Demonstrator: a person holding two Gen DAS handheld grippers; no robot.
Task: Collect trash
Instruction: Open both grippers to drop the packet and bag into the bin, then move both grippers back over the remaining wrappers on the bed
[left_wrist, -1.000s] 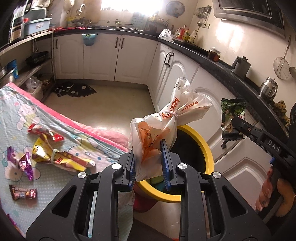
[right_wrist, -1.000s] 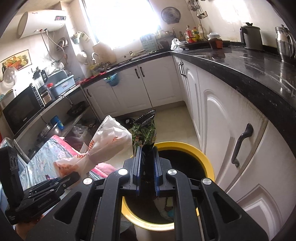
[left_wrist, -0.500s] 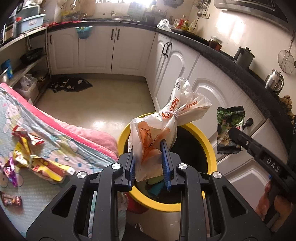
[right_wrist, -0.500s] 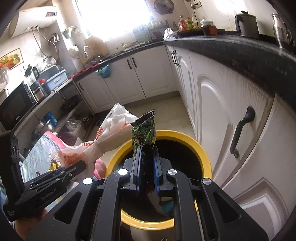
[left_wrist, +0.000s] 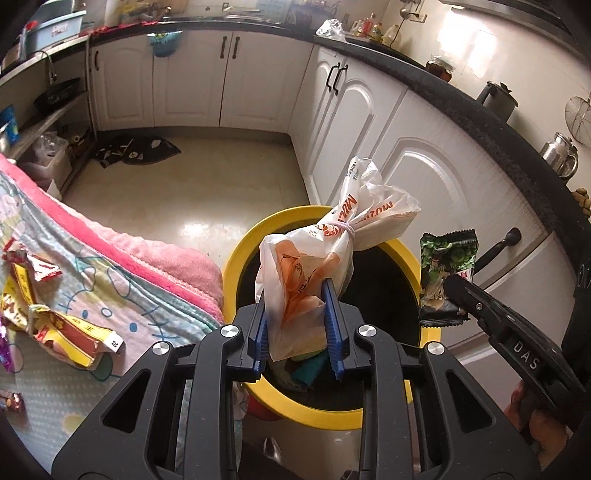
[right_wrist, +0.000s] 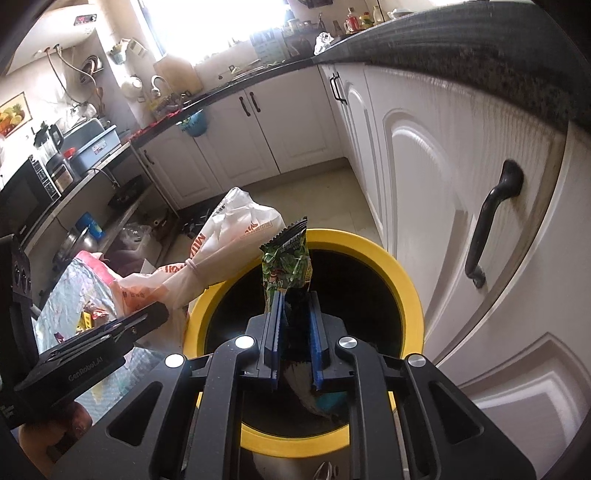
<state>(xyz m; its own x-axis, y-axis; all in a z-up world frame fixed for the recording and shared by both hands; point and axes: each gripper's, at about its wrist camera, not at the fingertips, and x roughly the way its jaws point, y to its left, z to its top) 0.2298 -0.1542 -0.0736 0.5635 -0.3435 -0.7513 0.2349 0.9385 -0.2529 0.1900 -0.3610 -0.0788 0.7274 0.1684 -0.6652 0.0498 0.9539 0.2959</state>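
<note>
Left claw grips tied bag over bin.

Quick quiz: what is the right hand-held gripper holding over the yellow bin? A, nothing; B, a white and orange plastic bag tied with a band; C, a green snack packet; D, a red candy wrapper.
C: the right hand-held gripper has a green snack packet between its blue pads above the yellow bin; the tied bag is in the left one.
</note>
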